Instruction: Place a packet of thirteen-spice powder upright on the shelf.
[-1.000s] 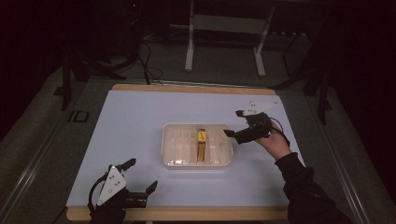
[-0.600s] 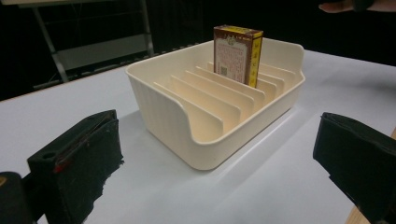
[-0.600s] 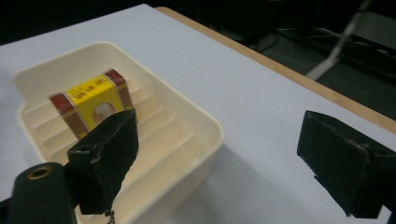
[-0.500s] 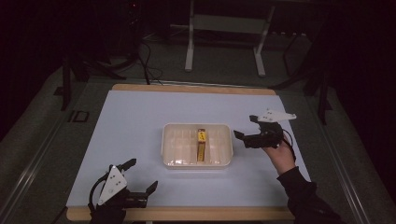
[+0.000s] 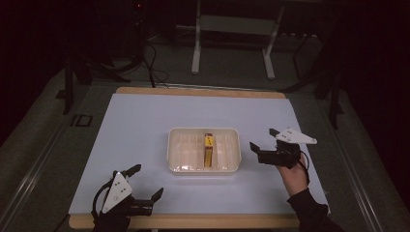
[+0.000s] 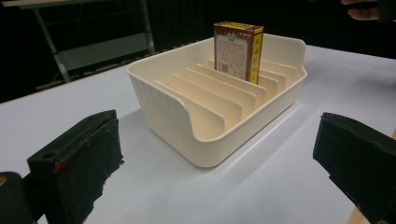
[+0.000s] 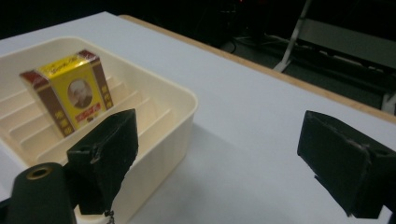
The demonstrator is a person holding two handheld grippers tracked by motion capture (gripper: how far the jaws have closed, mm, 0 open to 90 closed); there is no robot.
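High view: my right gripper [image 5: 261, 143] hangs spread and empty just right of the tray [image 5: 175, 164] mid-bench, where the box [image 5: 208, 150] stands in a slot. My left gripper [image 5: 145, 181], spread, sits by the near edge.

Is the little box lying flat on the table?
No, the box stands upright between dividers inside the tray.

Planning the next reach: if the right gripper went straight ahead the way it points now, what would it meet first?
Probably the cream slotted tray: in the high view the open right gripper points left at its near end wall. The yellow box stands further inside.
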